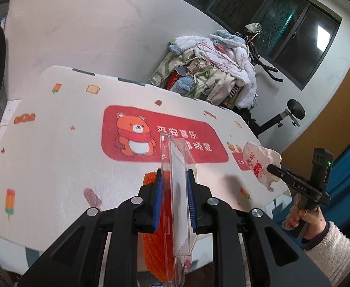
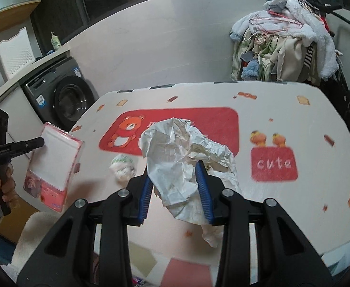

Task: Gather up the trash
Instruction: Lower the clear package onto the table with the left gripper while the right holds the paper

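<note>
Your left gripper (image 1: 174, 199) has its jaws clamped on a flat clear plastic package with a white card inside and pink edging (image 2: 53, 165), held up off the white tabletop with the red bear print (image 1: 55, 143). From your left wrist view the package stands edge-on between the blue pads, with an orange mesh net (image 1: 158, 239) showing just behind and below it. Your left hand (image 2: 0, 186) is wrapped round the gripper's black handle at the tabletop's left edge.

Middle of the tabletop: a small crumpled white wad with green marks (image 2: 123, 167) lies on the cloth, just left of your right gripper's blue pads.

Your right gripper (image 2: 176, 192) has its jaws clamped on a crumpled white paper wrapper (image 2: 182, 157), lifted clear of the tabletop; in the left wrist view red print shows on it. Your right hand (image 1: 301, 217), in a fuzzy white sleeve (image 1: 332, 251), grips the handle off the right edge.
</note>
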A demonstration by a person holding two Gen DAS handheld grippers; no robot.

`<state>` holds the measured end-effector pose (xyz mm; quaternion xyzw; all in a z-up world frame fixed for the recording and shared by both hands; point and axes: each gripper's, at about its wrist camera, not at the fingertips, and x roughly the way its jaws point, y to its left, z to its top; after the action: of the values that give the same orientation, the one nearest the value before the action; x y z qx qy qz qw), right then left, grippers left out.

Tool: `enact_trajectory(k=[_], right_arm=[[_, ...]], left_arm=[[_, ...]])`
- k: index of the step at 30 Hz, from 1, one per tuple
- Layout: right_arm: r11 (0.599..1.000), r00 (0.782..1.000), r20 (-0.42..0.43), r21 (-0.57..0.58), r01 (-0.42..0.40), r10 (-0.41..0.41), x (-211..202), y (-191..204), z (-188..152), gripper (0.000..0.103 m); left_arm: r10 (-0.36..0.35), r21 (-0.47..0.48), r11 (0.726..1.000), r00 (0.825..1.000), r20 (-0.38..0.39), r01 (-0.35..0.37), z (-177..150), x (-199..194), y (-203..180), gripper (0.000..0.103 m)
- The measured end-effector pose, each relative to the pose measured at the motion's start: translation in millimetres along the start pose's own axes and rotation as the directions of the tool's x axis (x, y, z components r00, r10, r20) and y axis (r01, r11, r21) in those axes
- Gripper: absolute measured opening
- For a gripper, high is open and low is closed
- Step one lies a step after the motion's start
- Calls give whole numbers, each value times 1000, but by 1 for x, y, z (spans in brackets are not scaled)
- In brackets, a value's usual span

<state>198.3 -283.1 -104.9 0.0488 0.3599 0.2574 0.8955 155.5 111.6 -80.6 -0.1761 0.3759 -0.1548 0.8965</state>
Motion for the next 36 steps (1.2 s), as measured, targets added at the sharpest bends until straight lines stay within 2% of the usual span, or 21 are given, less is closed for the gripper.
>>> enact_trajectory(k=[13, 18, 24, 30, 33, 36], right_arm=[[997, 997, 26, 34, -73, 73, -45, 35, -61, 38], [995, 997, 15, 53, -79, 79, -49, 39, -77, 38], [995, 997, 15, 68, -78, 77, -49, 37, -80, 38], [995, 998, 2, 69, -70, 70, -42, 32, -82, 38], [995, 998, -8, 73, -66, 67, -35, 30, -82, 38], [995, 998, -19, 73, -63, 64, -27, 28, -82, 38]], left_arm=[[-31, 57, 998, 998, -55, 34, -54, -18, -42, 18], [-57, 23, 998, 995, -85, 59, -67, -14, -44, 18], [-71, -15, 997, 992, -101, 69, -65, -2, -42, 18], [-10, -2, 1000, 998, -61, 10, -43, 8, -30, 18], [46, -12, 999, 999, -27, -47, -26, 14, -14, 19], [127, 1, 992, 992, -24, -127, -10, 28, 3, 19]])
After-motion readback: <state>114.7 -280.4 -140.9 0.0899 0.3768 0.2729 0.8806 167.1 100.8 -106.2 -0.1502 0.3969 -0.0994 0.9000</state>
